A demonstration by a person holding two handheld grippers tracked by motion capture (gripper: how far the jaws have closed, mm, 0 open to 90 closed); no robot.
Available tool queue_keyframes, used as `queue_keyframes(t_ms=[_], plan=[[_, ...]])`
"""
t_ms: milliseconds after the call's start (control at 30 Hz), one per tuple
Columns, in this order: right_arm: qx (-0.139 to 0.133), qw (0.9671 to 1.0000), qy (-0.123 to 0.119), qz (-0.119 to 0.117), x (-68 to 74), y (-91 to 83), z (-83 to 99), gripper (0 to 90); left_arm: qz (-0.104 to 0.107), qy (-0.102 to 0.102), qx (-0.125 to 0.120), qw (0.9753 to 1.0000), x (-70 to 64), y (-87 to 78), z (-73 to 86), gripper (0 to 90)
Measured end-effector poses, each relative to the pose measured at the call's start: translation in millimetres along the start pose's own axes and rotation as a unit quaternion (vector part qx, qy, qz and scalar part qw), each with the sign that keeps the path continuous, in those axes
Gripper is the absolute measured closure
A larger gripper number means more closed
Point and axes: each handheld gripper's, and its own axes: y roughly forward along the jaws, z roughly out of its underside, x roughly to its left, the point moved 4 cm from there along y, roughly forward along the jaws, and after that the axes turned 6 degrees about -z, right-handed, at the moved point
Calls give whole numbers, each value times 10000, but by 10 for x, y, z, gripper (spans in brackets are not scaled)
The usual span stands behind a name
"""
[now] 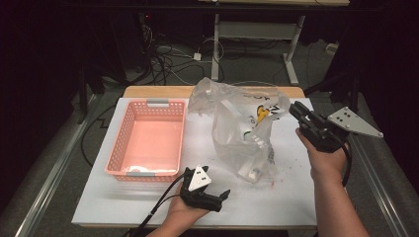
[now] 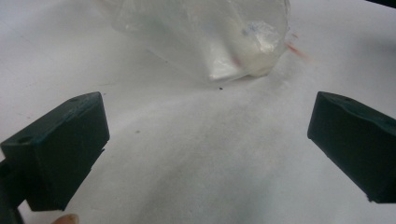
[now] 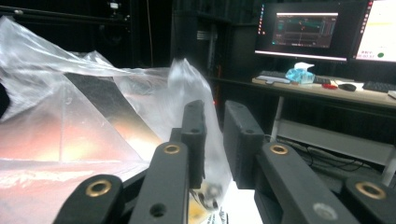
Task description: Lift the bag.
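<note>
A clear plastic bag (image 1: pixel 242 128) lies crumpled on the white desk (image 1: pixel 276 197), just right of the pink basket (image 1: pixel 148 138), with small items inside it, among them something white near its low front corner (image 2: pixel 247 60) and something yellow higher up. The right tool (image 1: pixel 296 112) has its jaws closed on a pinch of the bag's upper edge (image 3: pixel 198 116); in the right gripper view the film runs up between the two black jaws. The left tool (image 1: pixel 223 196) rests low at the near edge of the desk, its jaws spread wide and holding nothing, pointed toward the bag's loaded corner.

The film looks thin, limp and slippery, so it will likely stretch and slide under a loose pinch, and a lift by one edge would probably let the contents slump to the lowest corner. The load seems light. A gathered fold of film near the rim, or the bunched bottom corner beside the white item, looks the surest hold for the free tool.
</note>
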Motion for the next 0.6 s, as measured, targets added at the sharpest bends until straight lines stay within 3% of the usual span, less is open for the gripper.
queue_keyframes(t_ms=[133, 267, 600], plan=[[-7, 10000, -27, -76, 27, -69, -14, 760, -56, -37, -36, 10000, 15, -3, 1, 0], [181, 9997, -10, -174, 47, -92, 84, 698, -49, -47, -56, 10000, 17, -6, 1, 0], [977, 9943, 214, -381, 72, -49, 680, 468, -46, -49, -48, 10000, 24, -17, 4, 0]])
